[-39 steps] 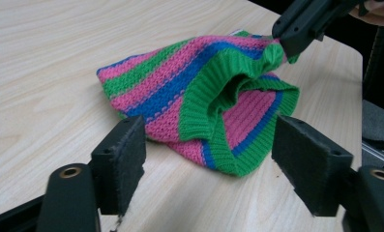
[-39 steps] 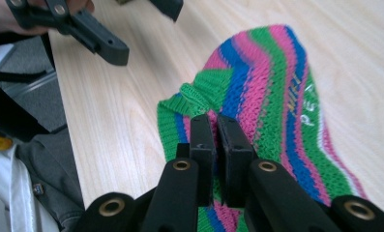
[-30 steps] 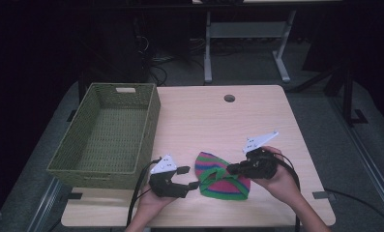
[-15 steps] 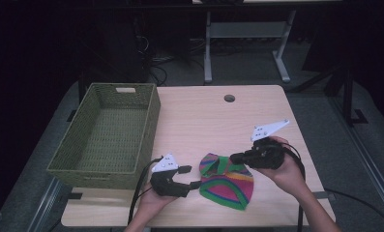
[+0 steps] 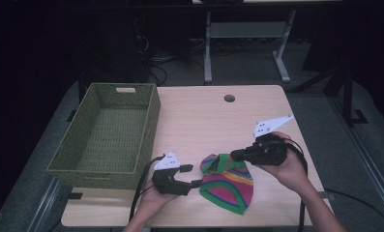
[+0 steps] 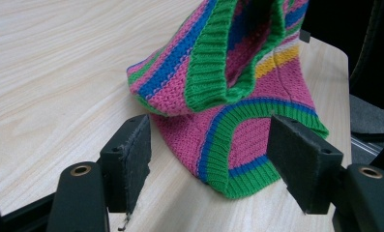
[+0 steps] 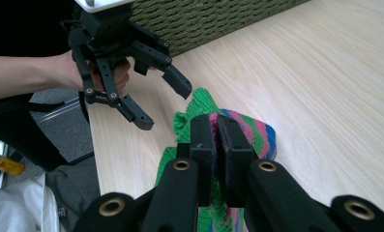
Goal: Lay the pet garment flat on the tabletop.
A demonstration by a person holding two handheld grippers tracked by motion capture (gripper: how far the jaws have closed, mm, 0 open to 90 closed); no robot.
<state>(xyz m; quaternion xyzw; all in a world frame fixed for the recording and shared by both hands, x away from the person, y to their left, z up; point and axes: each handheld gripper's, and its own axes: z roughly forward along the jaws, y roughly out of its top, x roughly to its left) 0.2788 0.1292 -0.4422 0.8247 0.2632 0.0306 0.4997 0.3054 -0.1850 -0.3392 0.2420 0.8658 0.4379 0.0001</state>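
Knit hat point(image 5: 228, 181), striped pink, green, blue and yellow, lies on the near part of the table point(image 5: 204, 116), right of centre. Its far edge is lifted into a fold; the rest lies flat on the wood.

Right gripper point(image 5: 234, 155): jaws pressed together, pinching the raised far edge of the hat. In the right gripper view the green ribbing bunches up just past the closed pads point(image 7: 201, 137); exactly how much cloth sits between them is hard to tell from here.

Left gripper point(image 5: 192, 175): jaws spread, held just beside the hat's near left edge. In the left gripper view the hat's ribbed brim point(image 6: 214, 72) lies ahead between the open jaws, apart from both pads.

Handling, as a judgement: light, soft, floppy knit. It drapes and sags from any single grip, so it won't keep shape. Not slippery; the rough yarn should hold well in foam pads. Not fragile, though loops could snag. Best hold looks to be the thick ribbed brim, one gripper on each side.

Green woven basket point(image 5: 107, 135) stands at the far left of the table, well apart from the hat.
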